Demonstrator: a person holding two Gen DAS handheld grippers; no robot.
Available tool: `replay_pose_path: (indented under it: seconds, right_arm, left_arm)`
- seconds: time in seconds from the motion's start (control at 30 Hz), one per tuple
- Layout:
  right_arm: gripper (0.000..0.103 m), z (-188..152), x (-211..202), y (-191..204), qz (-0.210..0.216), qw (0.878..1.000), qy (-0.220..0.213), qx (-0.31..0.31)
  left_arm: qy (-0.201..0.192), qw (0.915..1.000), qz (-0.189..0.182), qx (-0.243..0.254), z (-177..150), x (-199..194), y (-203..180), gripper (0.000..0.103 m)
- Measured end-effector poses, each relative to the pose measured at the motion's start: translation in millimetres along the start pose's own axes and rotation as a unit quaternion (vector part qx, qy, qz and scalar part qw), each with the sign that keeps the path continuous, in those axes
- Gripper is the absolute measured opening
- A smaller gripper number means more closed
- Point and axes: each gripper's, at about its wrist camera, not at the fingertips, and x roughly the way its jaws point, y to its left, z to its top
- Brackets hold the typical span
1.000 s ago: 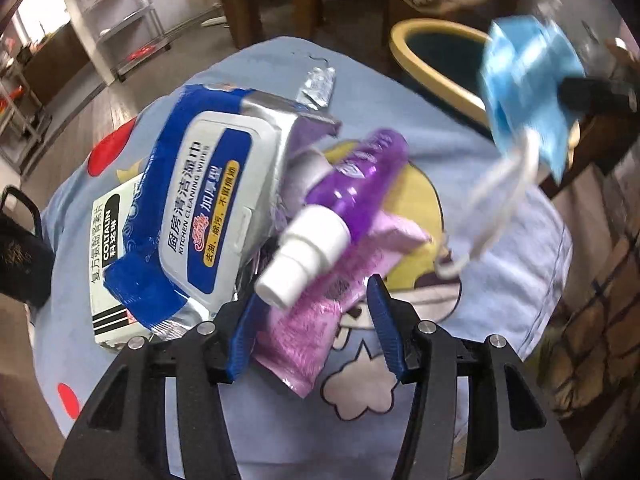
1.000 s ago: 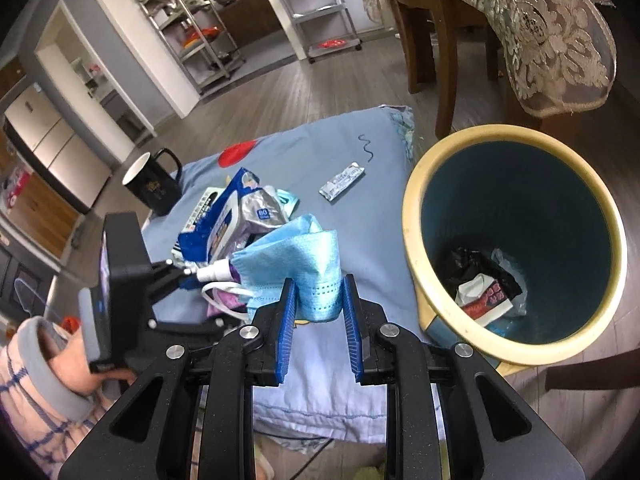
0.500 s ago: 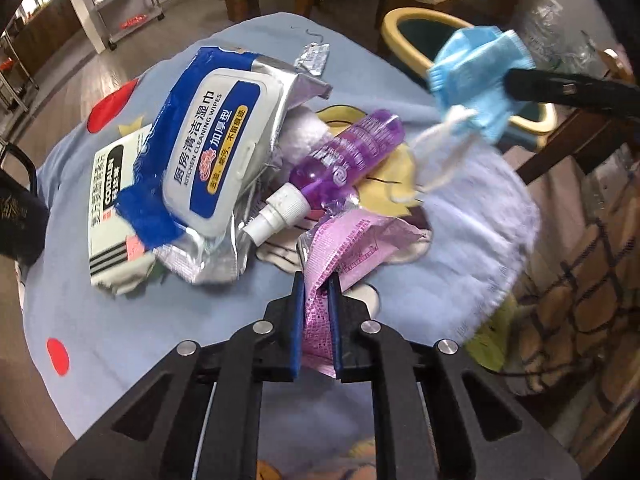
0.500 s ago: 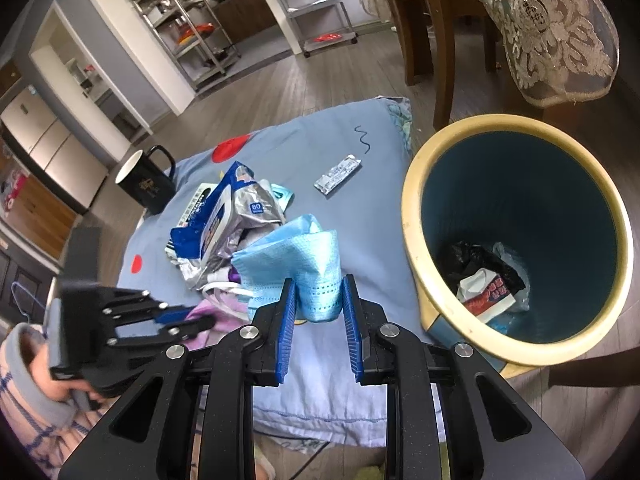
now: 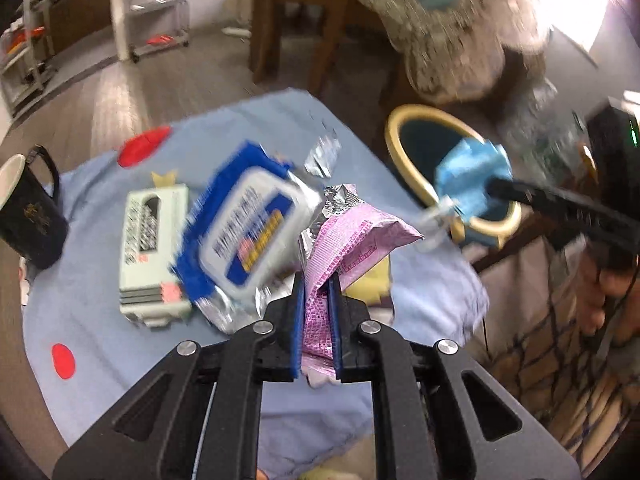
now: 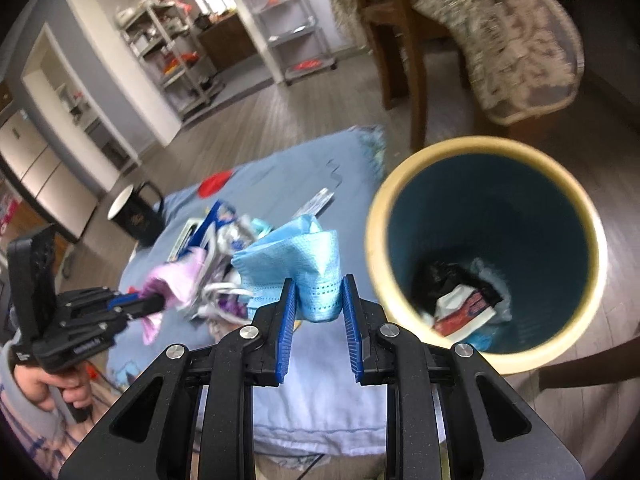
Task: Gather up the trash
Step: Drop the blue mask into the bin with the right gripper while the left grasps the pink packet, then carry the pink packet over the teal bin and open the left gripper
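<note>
Print on the wipes pack (image 5: 248, 236) and box (image 5: 152, 252) is too blurred to read. The bin (image 6: 486, 248) holds a black bag and a red-and-white wrapper. The left gripper (image 5: 316, 320) pinches a pink wrapper (image 5: 352, 236) above the cloth (image 5: 100, 320); the right gripper (image 6: 318, 304) clamps a blue mask (image 6: 296, 256) beside the bin.

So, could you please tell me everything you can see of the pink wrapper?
The pink wrapper is a crinkled foil-like packet, pink with fine print outside and silvery inside at its torn top. The left gripper is shut on its lower part, holding it roughly upright, lifted above the blue cloth beside the wipes pack.
</note>
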Motion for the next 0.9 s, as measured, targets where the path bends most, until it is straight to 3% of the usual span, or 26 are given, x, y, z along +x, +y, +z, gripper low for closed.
replay_pose_path:
  seconds: [0.17,0.37,0.6,0.77,0.9]
  right_arm:
    - [0.025,4.9,-19.0,-22.8,-0.028,0.998,-0.039,0.029]
    - [0.025,7.5,-37.4,-52.1,-0.059,0.993,-0.076,0.073]
    - [0.027,5.9,-32.4,-83.5,-0.093,0.986,-0.069,0.121]
    - [0.039,1.0,-29.5,-99.5,-0.107,0.980,-0.056,0.159]
    - [0.051,1.9,-46.6,-100.1,-0.100,0.977,-0.091,0.166]
  left_arm:
    - [-0.039,0.9983,0.013,-0.040,19.7,-5.8,0.9,0.010]
    - [-0.060,0.9973,0.010,-0.040,38.2,-7.1,-20.0,0.010]
    - [-0.066,0.9972,-0.010,-0.034,55.0,-1.6,-51.7,0.010]
    - [-0.060,0.9977,-0.021,-0.023,67.4,9.5,-76.1,0.010]
    - [-0.052,0.9982,-0.029,-0.012,78.4,24.4,-97.2,0.010]
